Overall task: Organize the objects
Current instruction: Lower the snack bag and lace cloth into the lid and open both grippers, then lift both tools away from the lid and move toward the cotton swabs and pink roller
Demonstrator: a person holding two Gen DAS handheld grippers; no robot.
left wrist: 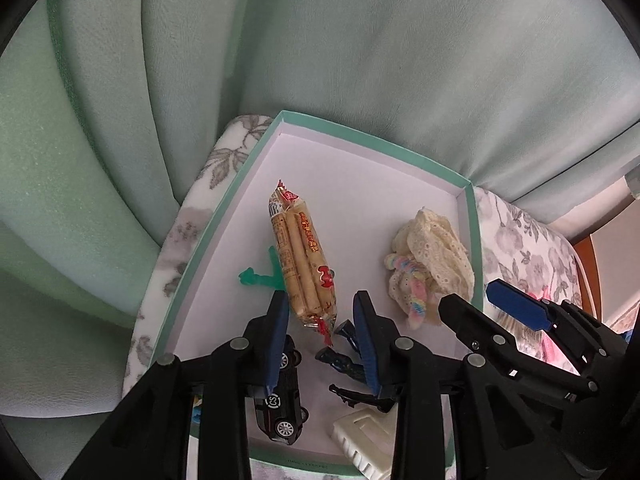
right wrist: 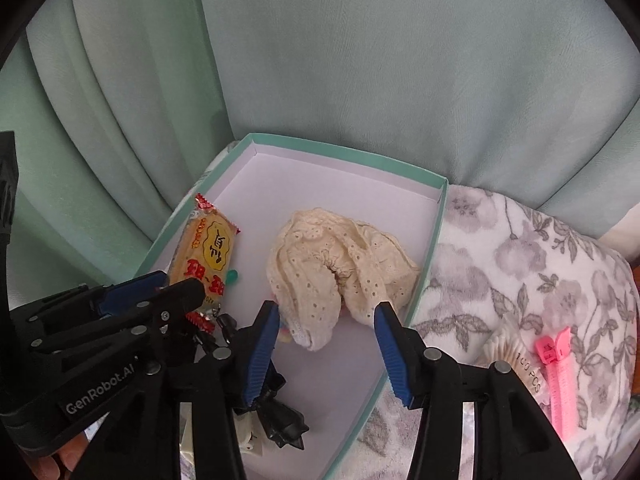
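Snack packet point(left wrist: 304, 252) lies inside the teal-rimmed box point(left wrist: 256, 152), left of centre, with a green plastic figure point(left wrist: 260, 276) tucked against its left side. The left gripper point(left wrist: 322, 308) hovers at the packet's near end, jaws spread wide and holding nothing; to grip well, they should straddle the packet across its narrow width, not the crimped seal. A black toy car point(left wrist: 280, 404) and a dark figure point(left wrist: 348, 360) lie just nearer than the packet, so that approach is crowded. Right of the packet, a cream lace cloth point(right wrist: 340, 264) is heaped by the box's right wall. The right gripper point(right wrist: 326, 326) sits at the cloth's near edge, jaws open and empty. Bare floor lies behind the packet toward the box's far corner. Outside the right wall, a pink strip point(right wrist: 560, 376) rests on the floral blanket point(right wrist: 520, 248).
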